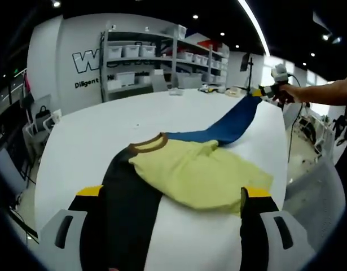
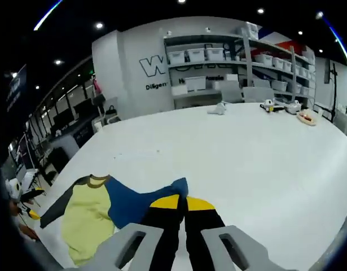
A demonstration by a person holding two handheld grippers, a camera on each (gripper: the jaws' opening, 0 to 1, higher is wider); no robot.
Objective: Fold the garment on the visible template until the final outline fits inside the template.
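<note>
In the left gripper view, the left gripper (image 1: 172, 206) stands with its jaws spread wide apart, grasping nothing; their yellow-tipped black pads rise on either side of the garment (image 1: 184, 172). The garment lies on the white counter (image 1: 94, 141) between and just beyond the jaws. Its body is pale yellow-green with a brown collar; a black sleeve runs down toward the camera, passing beside the left pad. A blue sleeve (image 1: 232, 124) stretches away across the counter, lifted at its far end, where the right gripper (image 1: 269, 90), held by a person's hand (image 1: 287, 93), pinches it.

In the right gripper view, the right gripper (image 2: 181, 206) has its jaws clenched together on the tip of the blue sleeve (image 2: 139, 203), yellow tips nearly touching. Beyond them the blue cloth leads back to the yellow-green body with its brown collar and a black sleeve along the far side, all near the counter's edge. The wide counter (image 2: 246, 158) stretches beyond, with small objects (image 2: 286, 107) near its far edge. Behind stand shelves (image 2: 218, 68) of white bins against a grey wall with lettering.
</note>
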